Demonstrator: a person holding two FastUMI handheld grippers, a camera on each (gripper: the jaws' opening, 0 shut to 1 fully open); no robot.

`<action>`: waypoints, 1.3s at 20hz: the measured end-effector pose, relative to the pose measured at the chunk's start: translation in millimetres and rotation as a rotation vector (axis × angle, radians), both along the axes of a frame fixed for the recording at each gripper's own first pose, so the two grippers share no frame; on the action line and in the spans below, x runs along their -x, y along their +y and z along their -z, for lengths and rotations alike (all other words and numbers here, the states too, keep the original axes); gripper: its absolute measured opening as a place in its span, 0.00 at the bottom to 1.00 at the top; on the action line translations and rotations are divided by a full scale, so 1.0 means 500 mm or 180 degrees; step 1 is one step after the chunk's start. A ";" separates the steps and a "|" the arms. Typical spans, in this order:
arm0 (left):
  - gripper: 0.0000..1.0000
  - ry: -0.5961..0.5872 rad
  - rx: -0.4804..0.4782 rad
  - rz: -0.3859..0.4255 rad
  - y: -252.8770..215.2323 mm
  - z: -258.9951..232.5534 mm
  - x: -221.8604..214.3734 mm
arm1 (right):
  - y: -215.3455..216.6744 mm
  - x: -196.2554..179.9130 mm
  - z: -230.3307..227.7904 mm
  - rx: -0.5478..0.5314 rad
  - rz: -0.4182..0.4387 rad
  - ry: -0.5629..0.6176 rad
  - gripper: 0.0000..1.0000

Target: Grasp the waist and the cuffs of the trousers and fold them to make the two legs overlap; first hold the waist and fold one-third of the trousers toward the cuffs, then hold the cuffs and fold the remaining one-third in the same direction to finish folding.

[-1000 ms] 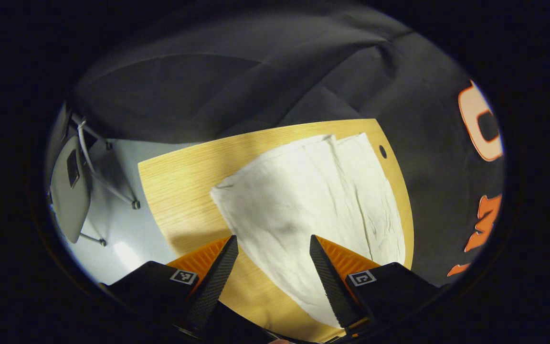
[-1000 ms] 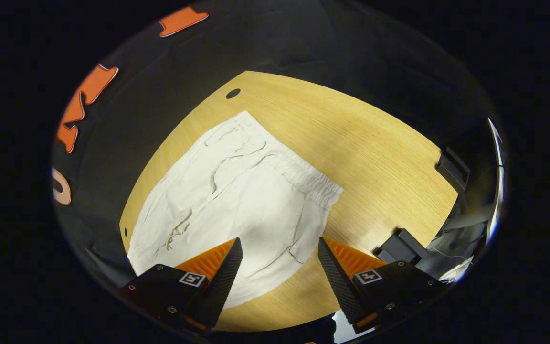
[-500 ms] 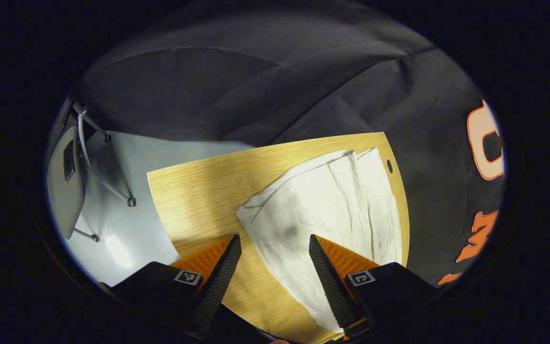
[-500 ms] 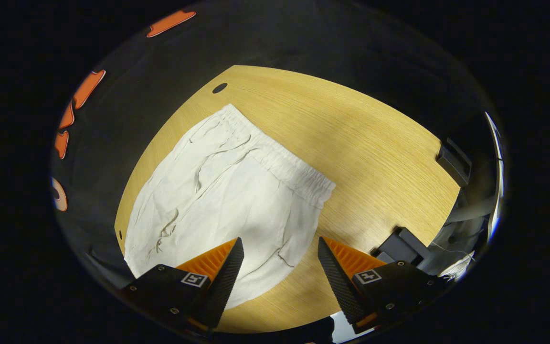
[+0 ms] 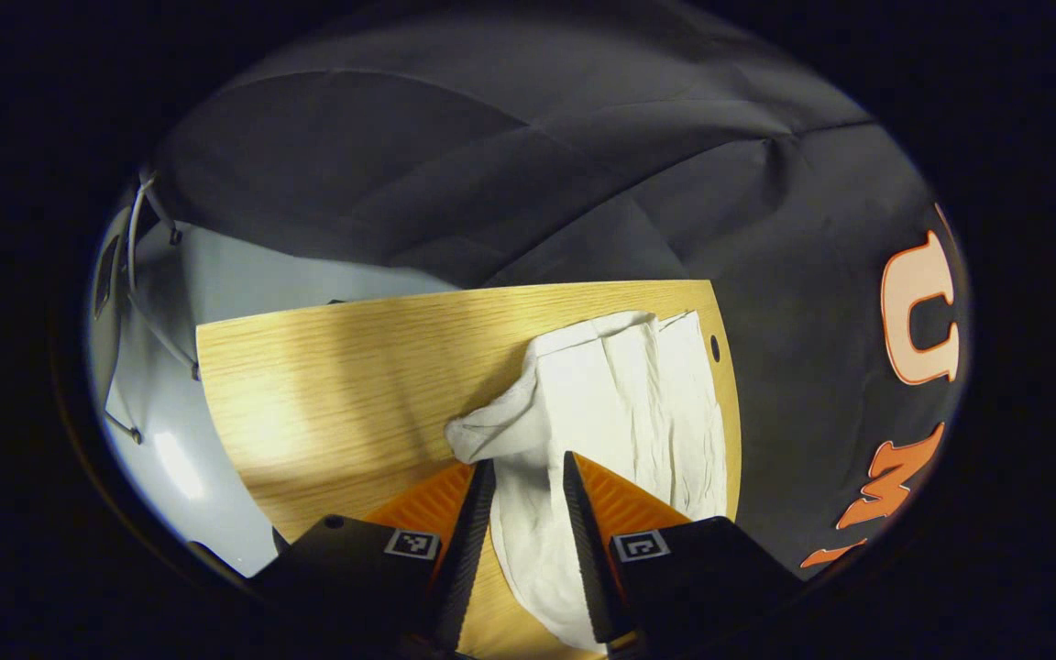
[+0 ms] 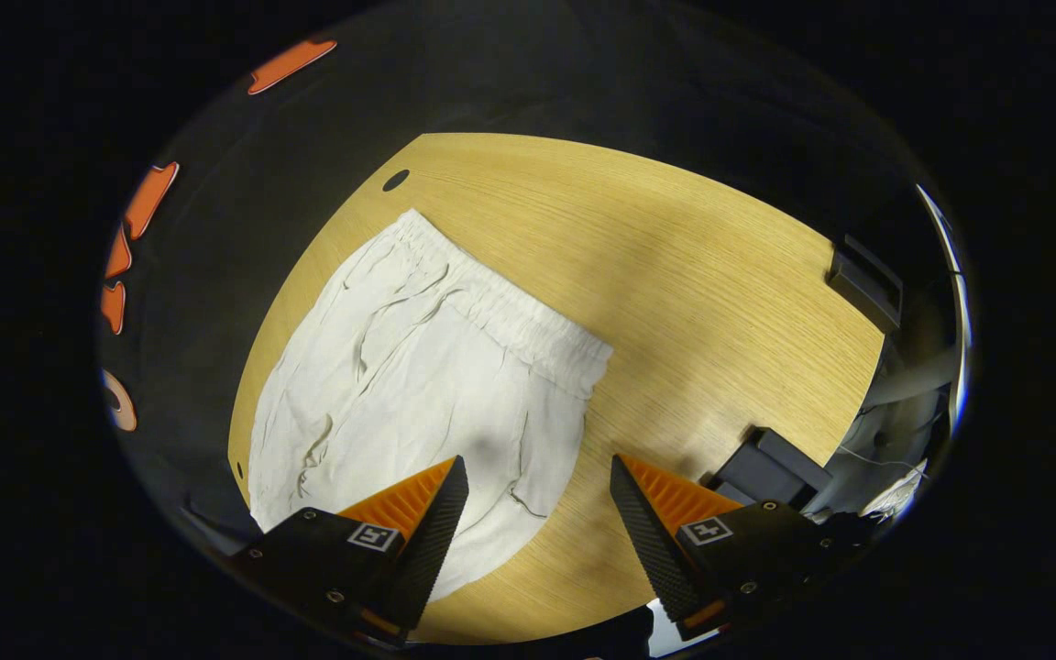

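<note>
While I watch the left gripper view, the left gripper (image 5: 528,477) has its fingers drawn close with a bunch of the trousers (image 5: 620,403) between them at the lower centre of the frame (cloth fills the gap; I read it as clamped on the fabric). That gripped part is lifted and puckered off the table (image 5: 326,367), and the remaining white cloth lies flat toward the right edge of the tabletop, near a small dark hole (image 5: 715,348) in the wood. A pale floor (image 5: 152,431) and a metal chair frame (image 5: 138,275) sit at the far left of that frame.

In the right gripper view I see the right gripper (image 6: 537,477) with fingers spread wide, nothing between them, hovering over the lower hem-side of the trousers (image 6: 418,367) at lower centre. The elastic waistband (image 6: 510,316) runs diagonally from upper left toward mid-frame, flat on the table (image 6: 693,275). Two dark blocks (image 6: 771,472) sit at the table's right edge, one lower and one higher up. I can't tell whether the fingertips touch the cloth.
</note>
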State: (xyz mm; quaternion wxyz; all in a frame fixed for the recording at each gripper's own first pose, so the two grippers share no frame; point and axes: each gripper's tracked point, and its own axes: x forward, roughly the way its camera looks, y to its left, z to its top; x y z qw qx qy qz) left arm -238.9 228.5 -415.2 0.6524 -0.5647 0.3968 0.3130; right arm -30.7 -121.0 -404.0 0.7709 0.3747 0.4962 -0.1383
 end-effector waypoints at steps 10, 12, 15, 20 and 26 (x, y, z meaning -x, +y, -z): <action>0.17 0.0127 -0.0123 0.0252 -0.004 0.025 -0.029 | -0.010 -0.010 0.011 0.0009 0.0017 0.0009 0.96; 0.11 0.0098 -0.0111 0.0216 -0.001 0.021 -0.032 | -0.015 -0.007 0.022 0.0025 0.0049 0.0031 0.95; 0.08 0.0089 -0.0128 0.0211 -0.006 0.029 -0.036 | 0.001 -0.002 0.042 -0.0089 0.0104 0.0084 0.89; 0.06 0.0134 -0.0175 0.0227 -0.007 0.020 -0.038 | -0.023 -0.022 0.065 -0.0037 0.0361 0.0098 0.60; 0.06 0.0044 -0.0293 0.0288 -0.001 0.013 -0.041 | -0.020 -0.035 0.069 -0.0812 0.0969 -0.0112 0.01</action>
